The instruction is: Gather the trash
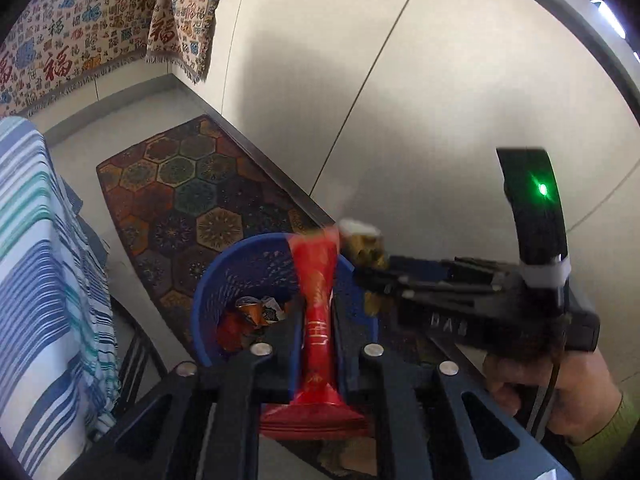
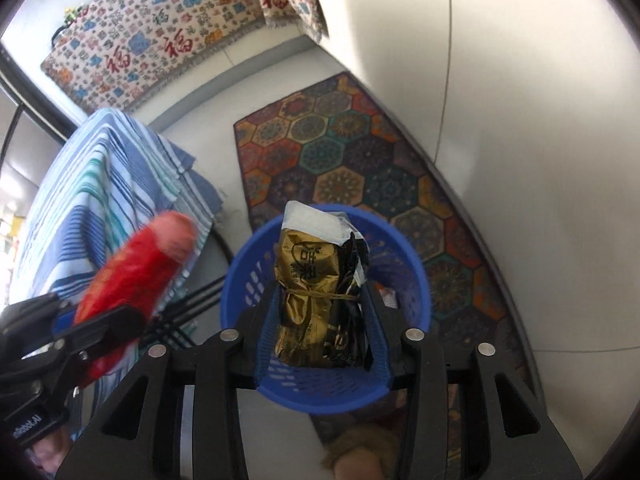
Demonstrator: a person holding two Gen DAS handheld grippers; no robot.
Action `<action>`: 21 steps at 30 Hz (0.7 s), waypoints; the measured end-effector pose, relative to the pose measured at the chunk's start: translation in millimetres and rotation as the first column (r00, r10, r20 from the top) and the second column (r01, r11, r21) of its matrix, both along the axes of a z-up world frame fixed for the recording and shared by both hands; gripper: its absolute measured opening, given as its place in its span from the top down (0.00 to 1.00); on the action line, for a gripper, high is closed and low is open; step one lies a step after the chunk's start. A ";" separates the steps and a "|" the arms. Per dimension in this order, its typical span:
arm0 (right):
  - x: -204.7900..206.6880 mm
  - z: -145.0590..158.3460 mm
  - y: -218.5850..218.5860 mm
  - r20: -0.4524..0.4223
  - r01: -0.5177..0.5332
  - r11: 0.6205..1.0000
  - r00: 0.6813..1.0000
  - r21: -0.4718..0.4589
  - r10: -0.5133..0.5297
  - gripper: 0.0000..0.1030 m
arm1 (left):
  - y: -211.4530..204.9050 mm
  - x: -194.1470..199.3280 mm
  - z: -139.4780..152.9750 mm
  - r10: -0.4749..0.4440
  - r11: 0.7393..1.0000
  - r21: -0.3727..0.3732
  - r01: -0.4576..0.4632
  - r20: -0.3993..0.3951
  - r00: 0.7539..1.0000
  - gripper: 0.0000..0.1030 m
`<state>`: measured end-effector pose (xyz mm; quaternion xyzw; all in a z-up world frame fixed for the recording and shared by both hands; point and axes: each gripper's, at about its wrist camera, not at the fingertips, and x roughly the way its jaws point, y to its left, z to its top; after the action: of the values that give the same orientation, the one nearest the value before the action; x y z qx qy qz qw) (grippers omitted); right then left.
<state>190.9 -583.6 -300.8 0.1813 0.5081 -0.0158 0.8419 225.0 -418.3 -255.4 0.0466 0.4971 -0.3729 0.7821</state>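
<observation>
The left gripper (image 1: 316, 344) pinches a blurred red wrapper (image 1: 318, 320) and the right gripper (image 2: 320, 320) a gold packet (image 2: 308, 300), hiding the bin (image 2: 416, 280) floor at 6 o'clock.

Red wrapper (image 1: 318, 320): bright red with faint gold markings. Gold packet (image 2: 316, 300): metallic gold and black, dark characters printed on it, white at its top edge. Basket (image 2: 344, 388): solid blue, perforated wall. Rug (image 2: 360, 160): hexagon pattern in orange, teal, red and dark purple. Striped cloth (image 2: 100, 184): blue, white and teal stripes. Hanging fabric (image 2: 160, 40): cream ground with red characters and blue and orange motifs. Both grippers' frames: black.
</observation>
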 end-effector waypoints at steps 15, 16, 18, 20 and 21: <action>-80.6 66.6 2.9 0.112 0.182 0.982 0.978 -0.053 -0.175 0.00 | 51.7 -59.3 79.8 0.098 0.995 0.007 -0.104 0.287 0.953 0.16; -95.7 72.7 9.1 0.115 0.185 0.981 0.977 -0.059 -0.177 0.00 | 58.0 -67.6 82.3 0.094 0.995 0.007 -0.100 0.280 0.955 0.13; -121.0 81.5 19.5 0.108 0.200 0.976 0.976 -0.081 -0.191 0.00 | 63.7 -81.4 81.6 0.042 0.997 0.047 -0.054 0.219 0.975 0.00; -149.5 92.1 31.6 0.133 0.219 0.970 0.970 -0.106 -0.205 0.00 | 71.1 -100.0 80.8 0.017 0.998 0.061 -0.030 0.194 0.981 0.00; -162.5 96.9 37.7 0.142 0.216 0.969 0.970 -0.119 -0.199 0.00 | 74.1 -108.6 81.0 0.012 0.997 0.067 -0.026 0.203 0.979 0.00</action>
<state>28.5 -545.8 -203.9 0.1775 0.4286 -0.1263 0.8769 116.4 -344.2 -174.3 0.1068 0.4282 -0.3411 0.8300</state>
